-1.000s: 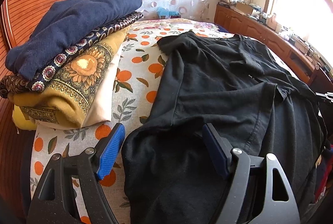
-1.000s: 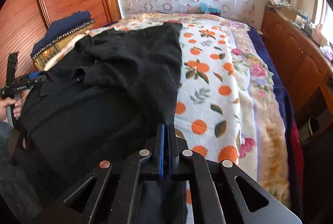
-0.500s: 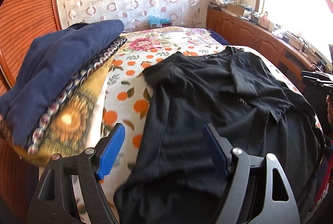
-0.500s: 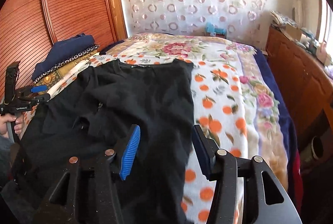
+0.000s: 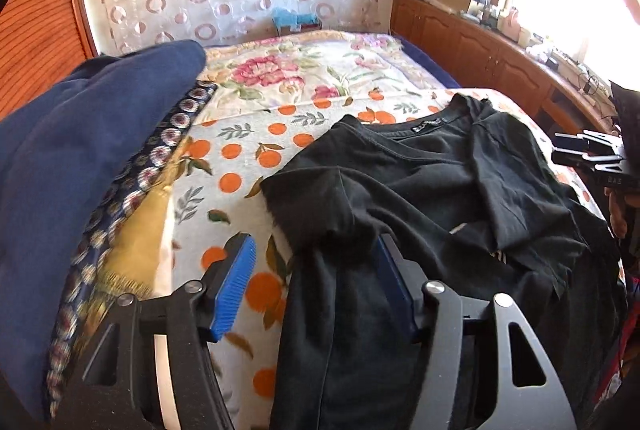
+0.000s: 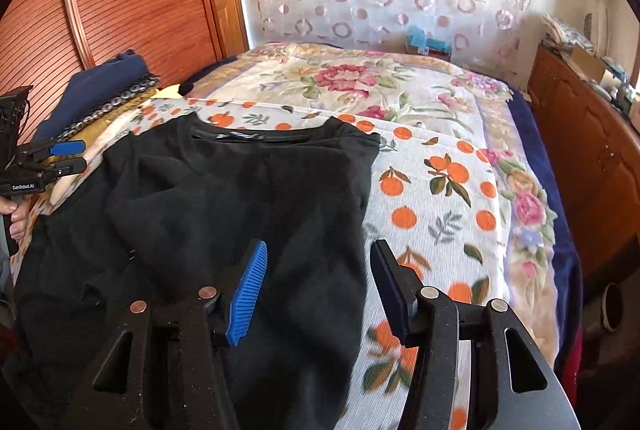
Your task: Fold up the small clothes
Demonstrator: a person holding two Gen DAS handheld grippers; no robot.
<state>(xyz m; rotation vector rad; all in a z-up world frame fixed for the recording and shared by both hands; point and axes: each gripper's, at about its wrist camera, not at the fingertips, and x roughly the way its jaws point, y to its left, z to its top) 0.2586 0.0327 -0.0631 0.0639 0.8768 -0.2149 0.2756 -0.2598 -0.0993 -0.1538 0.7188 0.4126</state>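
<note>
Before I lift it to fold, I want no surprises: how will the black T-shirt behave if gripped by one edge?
The black T-shirt will probably hang limp: it lies rumpled with a sleeve flopped over. It looks thin, so likely light. On the textured orange-print blanket it may drag rather than slide.

One black cotton T-shirt (image 5: 420, 190), frame centre. One stack of folded clothes (image 5: 80, 170), left of frame: three layers countable — navy fabric, circle-patterned band, mustard-yellow cloth. Two black two-finger grippers with blue pads: left gripper (image 5: 316, 270), right gripper (image 6: 316, 278). One orange-print bedspread (image 6: 440, 198). One floral blanket (image 6: 360, 82), upper centre.
</note>
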